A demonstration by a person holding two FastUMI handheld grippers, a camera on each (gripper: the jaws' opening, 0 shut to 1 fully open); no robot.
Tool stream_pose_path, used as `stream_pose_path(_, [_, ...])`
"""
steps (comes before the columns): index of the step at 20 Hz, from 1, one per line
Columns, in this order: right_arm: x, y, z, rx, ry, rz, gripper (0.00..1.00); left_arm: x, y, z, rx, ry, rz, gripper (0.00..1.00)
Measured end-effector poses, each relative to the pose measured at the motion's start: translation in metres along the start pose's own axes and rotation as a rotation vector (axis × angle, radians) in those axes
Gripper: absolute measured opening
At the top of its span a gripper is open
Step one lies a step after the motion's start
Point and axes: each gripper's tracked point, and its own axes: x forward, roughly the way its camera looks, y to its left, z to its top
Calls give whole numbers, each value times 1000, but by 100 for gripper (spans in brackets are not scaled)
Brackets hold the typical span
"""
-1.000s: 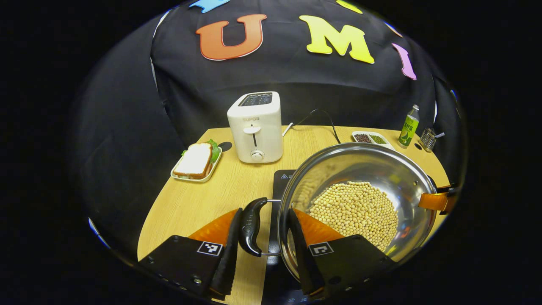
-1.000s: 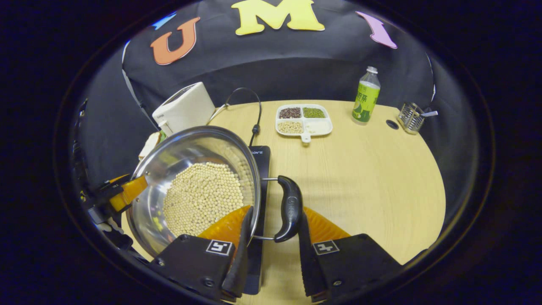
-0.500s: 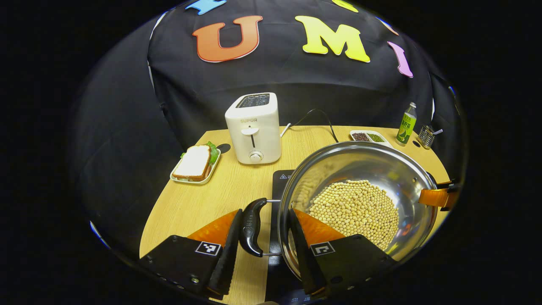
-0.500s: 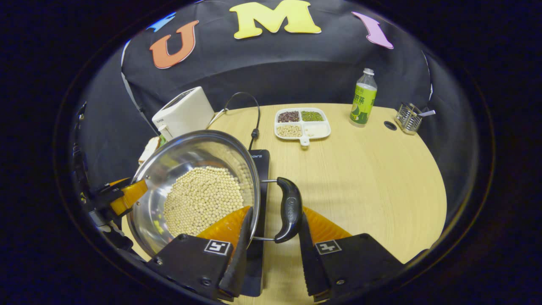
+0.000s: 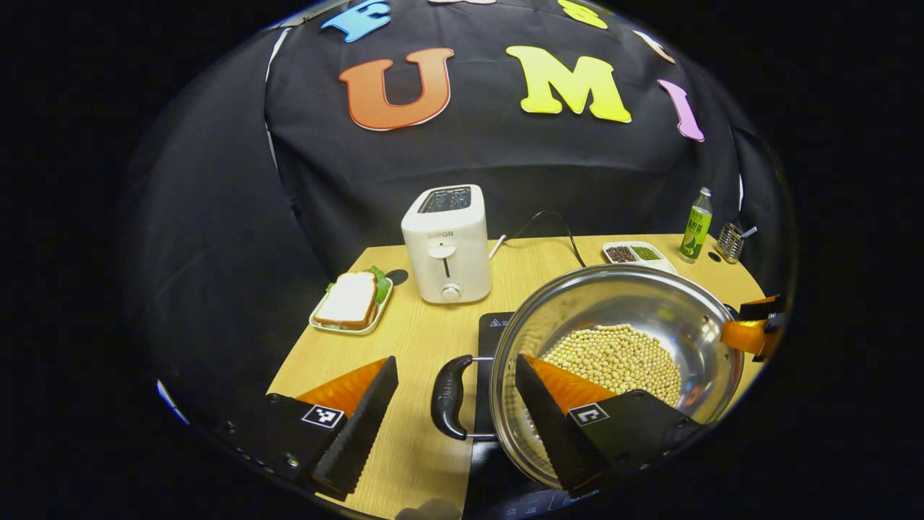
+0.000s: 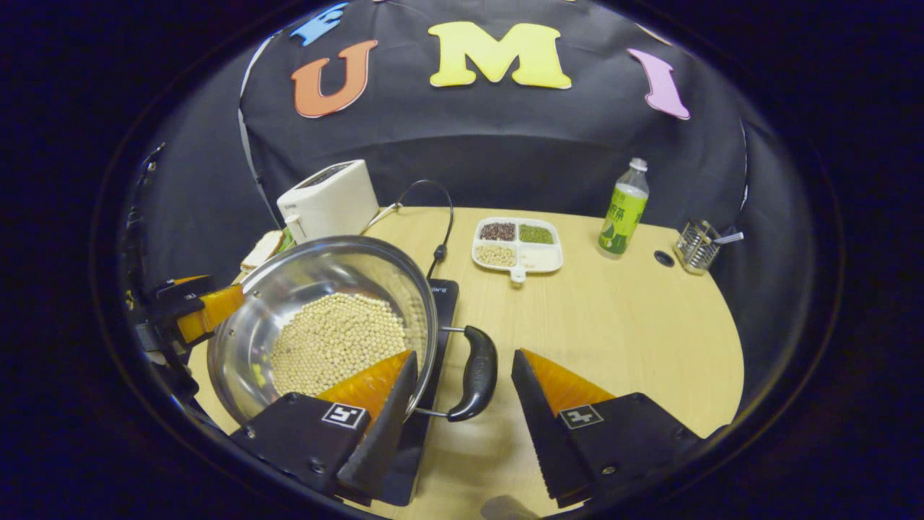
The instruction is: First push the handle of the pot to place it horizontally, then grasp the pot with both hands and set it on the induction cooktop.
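The steel pot of pale beans sits on the black induction cooktop. In the left gripper view, my left gripper is open, and the pot's black handle lies untouched between its fingers. One finger reaches over the pot's rim. In the right gripper view, my right gripper is open around the other black handle, with clear gaps on both sides. The pot and cooktop lie to its left. Across the pot, each view shows the opposite gripper.
A white toaster and a sandwich plate stand at the back left. A divided dish of grains, a green bottle and a wire holder stand at the back right. A black cable runs to the cooktop.
Both grippers were shut on the pot's handles and have opened. The pot has come down onto the cooktop, and both hands have pulled back slightly.
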Motion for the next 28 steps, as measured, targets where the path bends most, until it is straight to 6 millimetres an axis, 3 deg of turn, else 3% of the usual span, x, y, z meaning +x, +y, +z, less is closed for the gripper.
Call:
stream_pose_path(10, [-17, -8, 13, -69, -67, -29, 85, -32, 4, 18, 27, -74, 44, 96])
stream_pose_path(14, [-38, -6, 27, -102, -115, -18, 84, -50, 2, 28, 40, -99, 65, 97])
stream_pose_path(16, [-61, -8, 40, -102, -160, -1, 84, -68, -8, 40, 29, -131, 65, 97])
stream_pose_path(20, [-129, -30, 66, -94, -270, 22, 84, -130, -45, 71, -24, -236, 52, 97])
stream_pose_path(22, [-161, -53, 71, -95, -319, 14, 89, -163, -73, 83, -35, -271, 42, 96])
stream_pose_path(23, [-179, -62, 73, -91, -340, 14, 100, -179, -87, 91, -33, -292, 38, 97])
stream_pose_path(25, [-214, -85, 76, -66, -377, 23, 100, -211, -119, 112, -46, -343, 13, 96])
stream_pose_path(28, [-266, -135, 79, -37, -438, 6, 100, -261, -170, 136, -52, -423, -1, 96])
